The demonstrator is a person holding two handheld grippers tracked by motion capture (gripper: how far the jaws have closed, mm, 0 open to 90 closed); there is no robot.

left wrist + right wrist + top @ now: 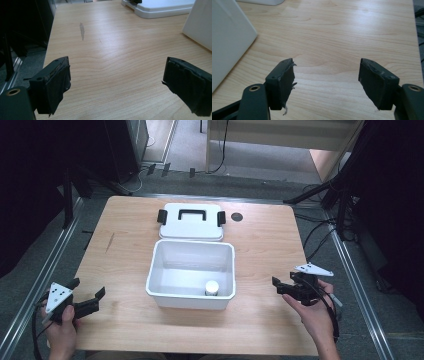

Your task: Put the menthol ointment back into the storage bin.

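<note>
High view: my left gripper [85,301] sits at lower left of the frame, over the near left corner of the wooden table [125,250], jaws spread wide, nothing between them. My right gripper [281,286] is at lower right, near the table's right edge, jaws also apart and empty, pointing toward the middle. White plastic bin [191,274] sits at frame center, open top, between both grippers and apart from each. Inside it, a small white jar [212,287] stands upright at the bin's lower right corner, close to the near wall. White lid [191,221] with black handle and black side latches lies flat just above the bin in the frame, looks touching or nearly touching its far rim, can't tell which. Small dark round hole [237,216] in the tabletop just right of the lid. Left gripper view: my left gripper [116,80] open over bare wood, bin wall [198,27] at right edge of the frame, lid [160,7] at upper right, a grey scuff mark [81,30] on the wood at upper left. Right gripper view: my right gripper [327,83] open over bare wood, bin wall [229,37] along the left edge.
</note>
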